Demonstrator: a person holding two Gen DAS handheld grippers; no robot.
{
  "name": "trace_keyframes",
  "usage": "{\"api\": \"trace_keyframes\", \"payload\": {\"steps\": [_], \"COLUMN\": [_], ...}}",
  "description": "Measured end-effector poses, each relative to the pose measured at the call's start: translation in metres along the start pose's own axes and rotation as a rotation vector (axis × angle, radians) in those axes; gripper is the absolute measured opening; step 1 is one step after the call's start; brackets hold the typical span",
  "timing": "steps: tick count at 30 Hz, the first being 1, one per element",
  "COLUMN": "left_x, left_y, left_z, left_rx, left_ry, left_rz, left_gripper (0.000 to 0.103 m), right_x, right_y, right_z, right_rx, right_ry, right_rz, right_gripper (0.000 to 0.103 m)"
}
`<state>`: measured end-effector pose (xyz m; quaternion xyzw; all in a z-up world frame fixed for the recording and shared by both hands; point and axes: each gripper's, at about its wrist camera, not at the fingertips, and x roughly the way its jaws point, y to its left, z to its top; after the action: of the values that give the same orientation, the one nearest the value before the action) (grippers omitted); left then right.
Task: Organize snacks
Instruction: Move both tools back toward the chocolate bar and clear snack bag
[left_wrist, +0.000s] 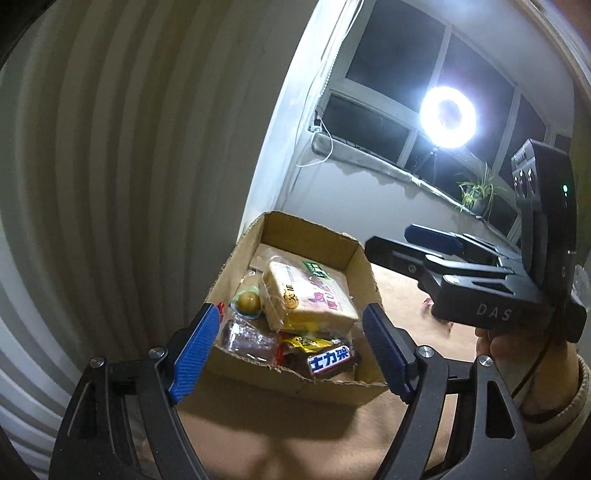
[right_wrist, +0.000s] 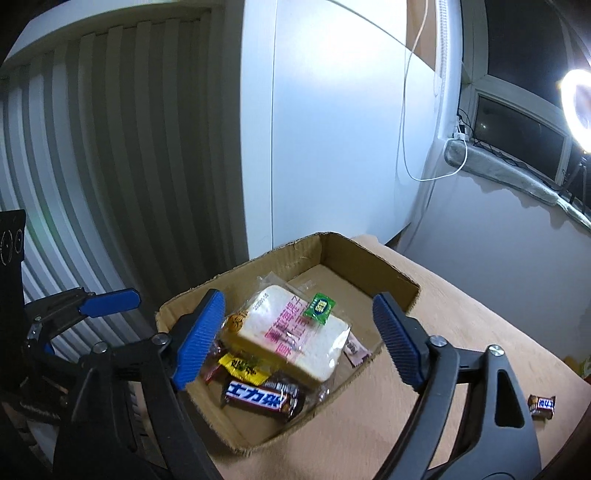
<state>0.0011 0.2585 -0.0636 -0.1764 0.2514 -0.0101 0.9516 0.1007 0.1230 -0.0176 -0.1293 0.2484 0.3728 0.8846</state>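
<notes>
An open cardboard box (left_wrist: 364, 275) (right_wrist: 388, 273) stands on the tan table and holds snacks. Inside lie a wrapped bread slice (left_wrist: 306, 301) (right_wrist: 295, 336), a brown chocolate bar (left_wrist: 328, 360) (right_wrist: 262, 398), a yellow packet (right_wrist: 243, 367), a small green packet (right_wrist: 319, 308) and a round olive-coloured sweet (left_wrist: 248, 302). My left gripper (left_wrist: 291, 352) is open and empty, hovering over the box's near edge. My right gripper (right_wrist: 301, 339) is open and empty above the box; it shows from the side in the left wrist view (left_wrist: 413, 247).
A small chocolate bar (right_wrist: 542, 406) lies loose on the table (right_wrist: 461, 295) at the right. A ribbed curtain (left_wrist: 110, 166) hangs at the left. A ring light (left_wrist: 447, 112) and a potted plant (left_wrist: 476, 192) stand by the window.
</notes>
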Motion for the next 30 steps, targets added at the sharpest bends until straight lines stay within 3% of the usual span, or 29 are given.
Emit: {"api": "trace_keyframes", "payload": {"steps": [17, 30], "left_x": [-0.009, 0.021], "left_y": [-0.045, -0.115], "left_z": [-0.003, -0.015], "left_rx": [0.061, 0.181], "left_ry": [-0.003, 0.066], "left_rz": [-0.014, -0.058], "left_gripper": [0.080, 0.081], "right_x": [-0.048, -0.081], "right_y": [-0.029, -0.106], "right_z": [-0.035, -0.090], "right_rx": [0.076, 0.233], "right_ry": [-0.022, -0.026], "right_rz": [-0.018, -0.066], "right_gripper": [0.095, 0.095]}}
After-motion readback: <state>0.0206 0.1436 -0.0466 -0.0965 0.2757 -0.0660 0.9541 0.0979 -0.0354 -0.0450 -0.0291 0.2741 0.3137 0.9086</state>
